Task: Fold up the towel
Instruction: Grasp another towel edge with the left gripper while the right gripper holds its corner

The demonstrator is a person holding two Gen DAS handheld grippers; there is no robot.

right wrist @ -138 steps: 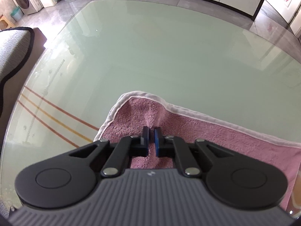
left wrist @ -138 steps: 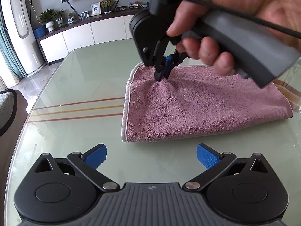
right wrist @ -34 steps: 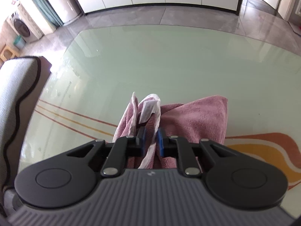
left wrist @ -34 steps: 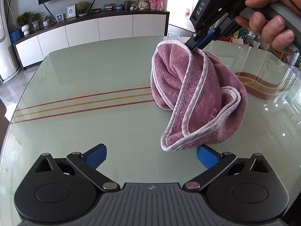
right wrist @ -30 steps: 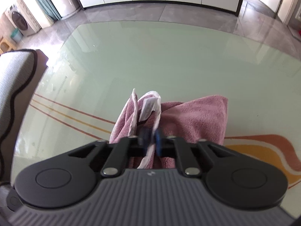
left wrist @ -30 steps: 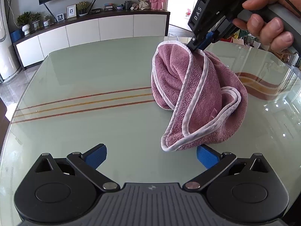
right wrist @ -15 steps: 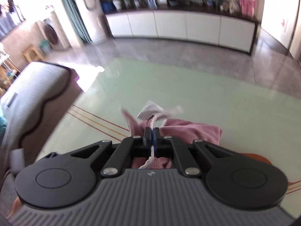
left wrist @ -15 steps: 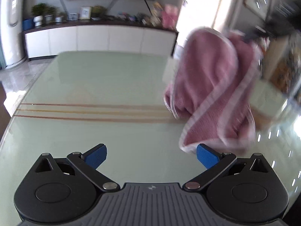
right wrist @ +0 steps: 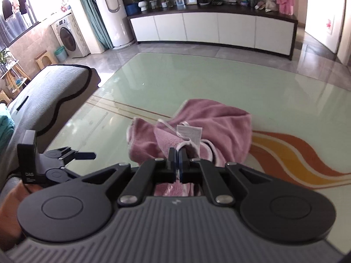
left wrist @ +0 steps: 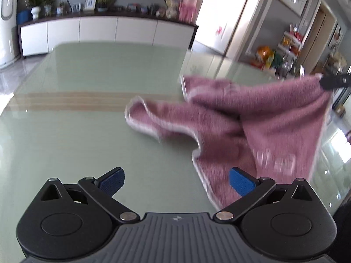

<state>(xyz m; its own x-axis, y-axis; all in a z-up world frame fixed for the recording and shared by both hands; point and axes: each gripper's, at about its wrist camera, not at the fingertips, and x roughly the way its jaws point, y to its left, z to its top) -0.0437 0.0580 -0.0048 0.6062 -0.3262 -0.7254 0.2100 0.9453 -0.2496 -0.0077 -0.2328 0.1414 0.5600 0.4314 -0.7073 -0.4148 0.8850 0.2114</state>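
Note:
A pink towel (left wrist: 252, 120) with a pale hem lies half bunched on the green glass table (left wrist: 76, 135). Its right side is stretched up off the glass. My right gripper (right wrist: 178, 163) is shut on a hemmed corner of the towel (right wrist: 210, 120), next to a white care label (right wrist: 189, 132); in the left wrist view its dark tip (left wrist: 332, 82) holds that corner high at the far right. My left gripper (left wrist: 176, 180) is open, low over the table. The towel's near edge hangs just past its right pad (left wrist: 241, 184), and nothing is between the pads.
Brown stripes (left wrist: 65, 100) cross the glass on the left, and an orange wave pattern (right wrist: 296, 153) on the right. A grey sofa (right wrist: 43, 92) stands beside the table's left edge. White low cabinets (right wrist: 215, 28) line the far wall.
The right gripper has carried the towel corner up and away to the right, so the hanging bundle has opened out and stretched. The left gripper stays open and has shifted slightly.

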